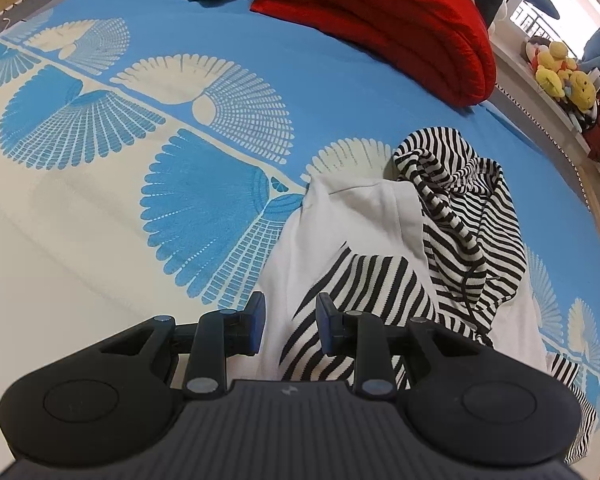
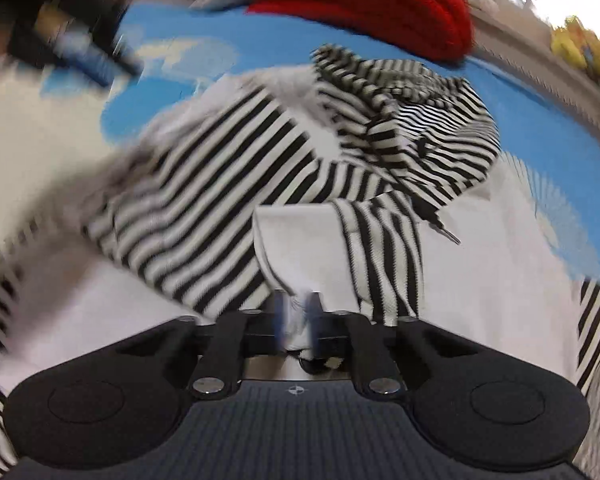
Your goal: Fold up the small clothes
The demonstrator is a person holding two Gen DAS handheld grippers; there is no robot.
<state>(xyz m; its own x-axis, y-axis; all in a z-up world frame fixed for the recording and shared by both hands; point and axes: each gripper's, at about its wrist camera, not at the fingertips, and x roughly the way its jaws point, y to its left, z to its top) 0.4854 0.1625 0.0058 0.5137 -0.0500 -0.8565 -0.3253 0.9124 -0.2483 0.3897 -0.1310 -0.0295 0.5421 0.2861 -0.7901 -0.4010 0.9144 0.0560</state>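
Nearest the right tongs (image 2: 296,316), white fabric of the striped garment (image 2: 220,184) was pinched; the left tongs (image 1: 290,320) were held apart, empty, above it. Crumpled on the bed (image 1: 80,220), it apparently needed spreading flat first.

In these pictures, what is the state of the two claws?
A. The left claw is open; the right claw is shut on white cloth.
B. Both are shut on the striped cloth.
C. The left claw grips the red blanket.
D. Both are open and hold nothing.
A: the left claw stands open above the black-and-white striped garment, while the right claw pinches a fold of its white fabric.
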